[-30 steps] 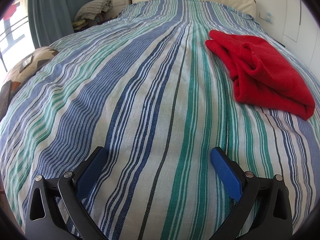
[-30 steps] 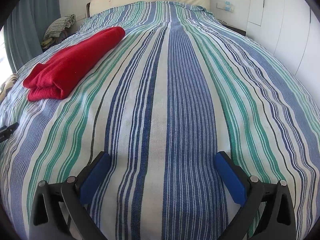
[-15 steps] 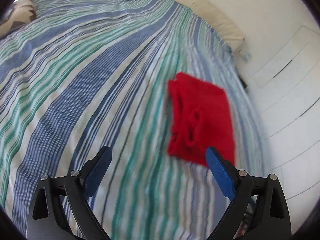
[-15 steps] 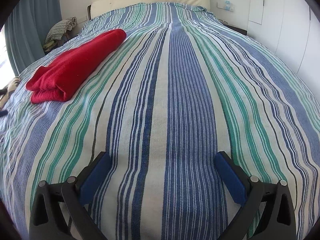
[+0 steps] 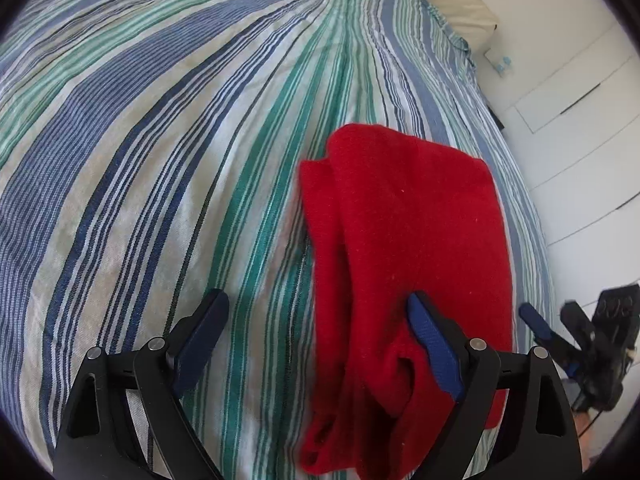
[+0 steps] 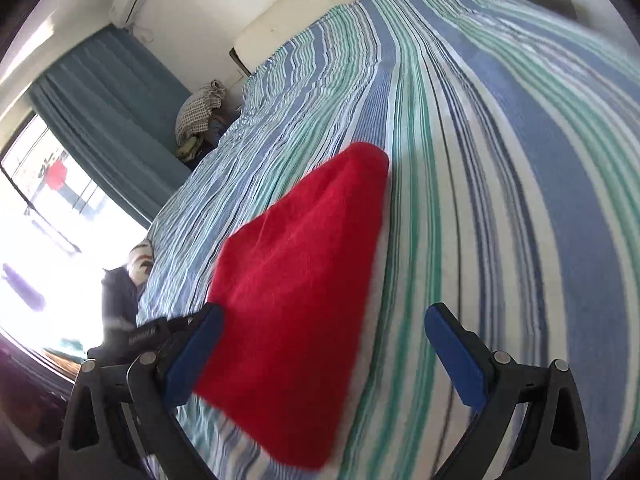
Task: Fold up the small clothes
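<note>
A folded red garment lies on the striped bedspread. My left gripper is open, its right finger over the garment's near end, its left finger over bare bedspread. In the right wrist view the garment fills the space between the fingers of my right gripper, which is open and close above it. The right gripper also shows at the right edge of the left wrist view.
A cream headboard and white wall lie beyond the bed. A teal curtain and bright window are at left, with a pile of checked cloth beside the bed. White cupboard doors stand at right.
Both grippers have swung in over the red garment from either side; it was off to the side before and now lies between the fingers. Both stay open.
</note>
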{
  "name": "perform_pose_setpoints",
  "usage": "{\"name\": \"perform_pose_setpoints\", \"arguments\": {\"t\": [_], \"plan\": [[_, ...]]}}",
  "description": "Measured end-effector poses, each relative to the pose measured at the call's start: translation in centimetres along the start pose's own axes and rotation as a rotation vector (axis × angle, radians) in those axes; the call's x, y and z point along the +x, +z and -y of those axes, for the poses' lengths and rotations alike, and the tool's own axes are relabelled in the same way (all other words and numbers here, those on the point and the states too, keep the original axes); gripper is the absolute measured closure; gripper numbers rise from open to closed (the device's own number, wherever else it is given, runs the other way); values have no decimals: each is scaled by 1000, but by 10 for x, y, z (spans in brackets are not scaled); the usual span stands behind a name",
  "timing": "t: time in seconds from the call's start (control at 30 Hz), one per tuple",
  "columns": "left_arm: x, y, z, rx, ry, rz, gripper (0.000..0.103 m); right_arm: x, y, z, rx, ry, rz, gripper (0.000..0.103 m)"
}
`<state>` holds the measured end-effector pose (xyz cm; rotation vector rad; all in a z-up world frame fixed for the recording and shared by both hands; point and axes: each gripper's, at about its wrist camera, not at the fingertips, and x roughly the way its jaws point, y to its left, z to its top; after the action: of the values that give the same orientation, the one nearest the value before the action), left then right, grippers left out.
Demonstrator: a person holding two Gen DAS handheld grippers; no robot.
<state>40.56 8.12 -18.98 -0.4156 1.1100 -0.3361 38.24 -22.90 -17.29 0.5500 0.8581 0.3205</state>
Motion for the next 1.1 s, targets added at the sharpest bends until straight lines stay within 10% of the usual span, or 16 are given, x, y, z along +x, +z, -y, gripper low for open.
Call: {"name": "perform_pose_setpoints", "arguments": {"t": [0.1,0.17,0.27,0.5,0.63,0.77,0.97,1.1], "plan": [[6,-4,8,33,-41,-36,40,58,-7,12,128,65,-102,28],[10,-6,14,22,-87,-65,79,73,-17,1,78,26,-108,49],[-5,-7,29,59,-68,-22,84,60,-14,-28,-20,-45,-66,72],[-95,-1,84,160,-199,123,84,-32,25,-92,-186,-29,77,74],[-98,-16,100,179,-165,70,70,-63,28,-83,-106,-29,78,69],[-77,-68,75,151,56,22,46,-78,-14,-36,-95,-237,19,23],[-154,-192,75,296,280,182,8,-163,-115,-1,-184,-414,17,15],[-199,-248,113,379,461,270,5,-212,-174,-22,-306,-487,-28,4]]}}
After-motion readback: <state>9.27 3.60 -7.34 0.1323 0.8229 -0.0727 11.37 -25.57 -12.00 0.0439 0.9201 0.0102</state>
